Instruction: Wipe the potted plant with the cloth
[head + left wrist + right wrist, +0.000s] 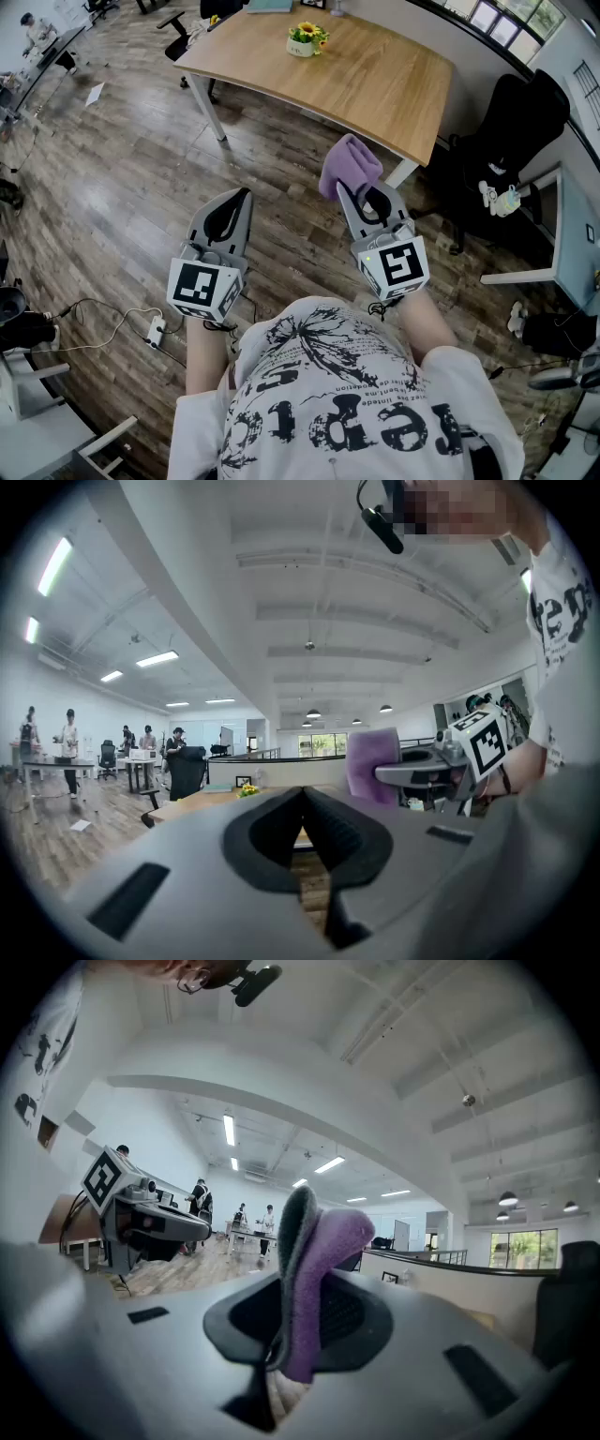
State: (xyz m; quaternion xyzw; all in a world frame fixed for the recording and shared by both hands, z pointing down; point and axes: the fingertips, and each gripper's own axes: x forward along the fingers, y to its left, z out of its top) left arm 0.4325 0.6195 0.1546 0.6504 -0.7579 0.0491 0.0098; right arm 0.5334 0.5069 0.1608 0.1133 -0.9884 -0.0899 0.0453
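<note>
We hold the right hand-held gripper level out front, jaws clamped on the cloth: purple, folded, w/ a grey edge showing in the right gripper view. The cloth sticks up & fwd past the jaw tips, its lower end tucked between the pads. The left hand-held gripper sits alongside, also level, jaws pressed together w/ nothing between them. The left gripper view shows the two dark pads meeting in a line. The two grippers are side by side, apart, not touching.

The potted plant (small white pot, yellow flowers, green leaves) stands upright on the wooden tabletop, toward its far side & well apart from both grippers. In the head view it's ahead of us, up & a bit left of the cloth. The cloth stops just short of the tabletop's near edge, so bare wood lies between cloth & plant. In the left gripper view the plant shows small, just left of the shut jaw tips, w/ the cloth off to the right.

Around us: wood floor, a black office chair right of the tabletop, a power strip w/ cable at lower left.
</note>
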